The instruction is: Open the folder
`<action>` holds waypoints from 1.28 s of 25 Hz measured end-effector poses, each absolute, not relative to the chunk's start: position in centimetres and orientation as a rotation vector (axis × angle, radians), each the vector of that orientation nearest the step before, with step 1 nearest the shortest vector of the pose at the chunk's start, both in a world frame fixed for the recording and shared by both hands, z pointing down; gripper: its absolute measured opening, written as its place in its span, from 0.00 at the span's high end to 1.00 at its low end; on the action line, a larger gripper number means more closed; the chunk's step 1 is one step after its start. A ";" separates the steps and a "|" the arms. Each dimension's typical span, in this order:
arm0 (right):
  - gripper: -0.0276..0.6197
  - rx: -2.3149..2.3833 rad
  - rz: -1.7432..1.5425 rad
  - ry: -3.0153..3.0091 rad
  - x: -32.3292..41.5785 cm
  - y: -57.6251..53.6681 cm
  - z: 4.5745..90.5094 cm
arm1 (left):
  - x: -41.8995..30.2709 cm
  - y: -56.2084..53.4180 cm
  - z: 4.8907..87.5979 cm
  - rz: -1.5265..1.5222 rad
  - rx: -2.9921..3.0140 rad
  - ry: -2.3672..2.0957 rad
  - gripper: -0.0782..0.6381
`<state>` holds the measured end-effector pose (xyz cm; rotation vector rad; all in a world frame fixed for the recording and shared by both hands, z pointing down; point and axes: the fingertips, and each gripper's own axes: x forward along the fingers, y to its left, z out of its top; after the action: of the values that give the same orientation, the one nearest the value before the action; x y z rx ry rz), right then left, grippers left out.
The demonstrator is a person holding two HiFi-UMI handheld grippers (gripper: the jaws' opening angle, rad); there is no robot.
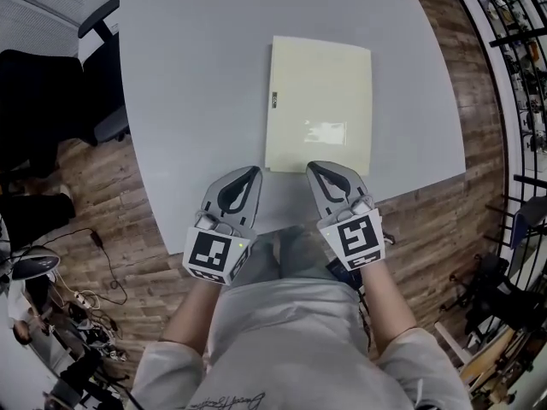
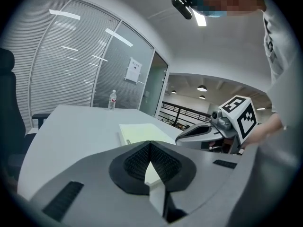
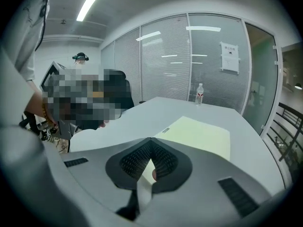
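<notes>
Holding the left gripper (image 1: 254,171) and right gripper (image 1: 312,166) side by side over the near edge of the surface (image 1: 197,101), you are gripping nothing, both pairs of fingers together, with the yellow folder (image 1: 319,105) lying closed just beyond them.

Pale grey table (image 1: 197,101). Lying flat on it, right of centre and close to the near edge: closed pale-yellow folder (image 1: 319,105). Standing upright toward the far end: small water bottle (image 2: 112,100).
</notes>
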<state>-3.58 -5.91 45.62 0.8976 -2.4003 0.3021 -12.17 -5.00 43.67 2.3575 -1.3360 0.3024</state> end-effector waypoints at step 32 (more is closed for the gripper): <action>0.67 0.567 -0.188 -1.988 -5.5 -3.8 54.9 | -12.9 -2.6 48.9 0.334 2.239 -1.294 0.88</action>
<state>-5.54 -3.76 54.92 0.5672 -1.9877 -0.1878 -12.92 -2.64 48.92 2.2395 -1.2941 0.3339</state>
